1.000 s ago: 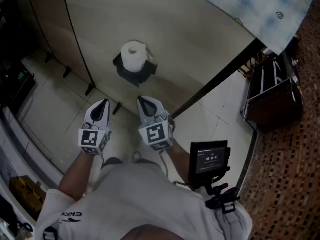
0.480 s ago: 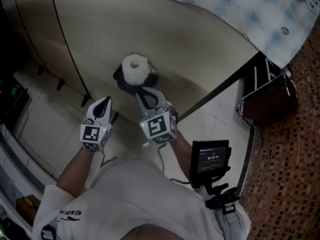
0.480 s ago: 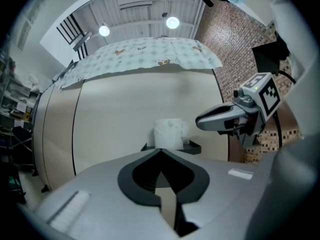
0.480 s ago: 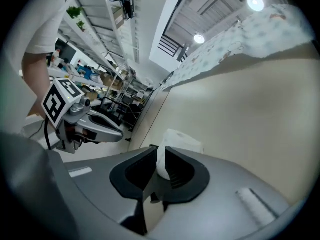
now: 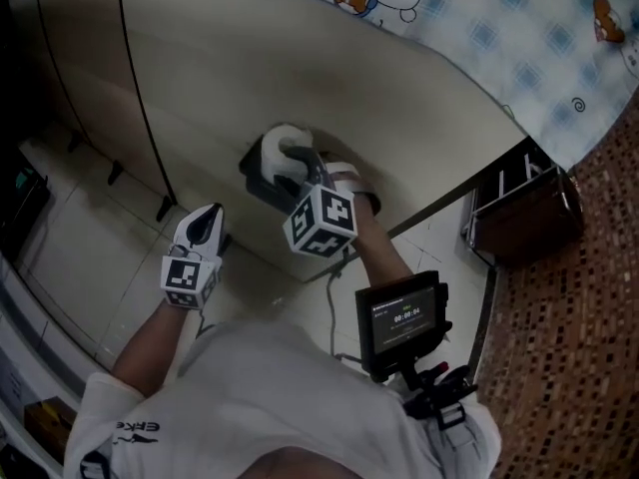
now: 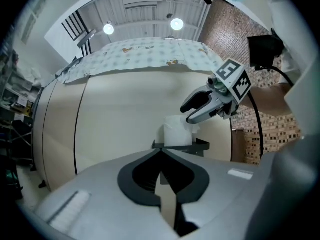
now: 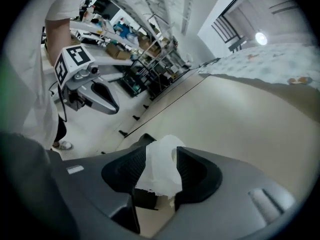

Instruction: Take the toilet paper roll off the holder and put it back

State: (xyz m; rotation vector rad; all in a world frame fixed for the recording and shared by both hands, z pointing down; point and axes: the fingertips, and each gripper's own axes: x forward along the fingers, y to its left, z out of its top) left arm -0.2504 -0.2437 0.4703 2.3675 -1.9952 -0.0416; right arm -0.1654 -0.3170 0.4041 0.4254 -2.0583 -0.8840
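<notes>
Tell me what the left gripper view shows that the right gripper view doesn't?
Only the left gripper view: a reddish brick-patterned wall and the right tool from outside, by the white toilet paper roll. Only the right gripper view: the shut left tool from outside, cluttered shelves, and the right tool's jaws, which have just been opening, standing either side of the roll. Both: the roll, its black holder and the beige wall panel.

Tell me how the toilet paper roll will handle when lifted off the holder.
Likely soft: the toilet paper roll shows a ragged hanging end, so it should squash under pressure. Probably light for its bulk, being only paper. The jaws of the right hand-held gripper have just been opening, roll between them. Standing upright on the holder, it may tip if nudged.
</notes>
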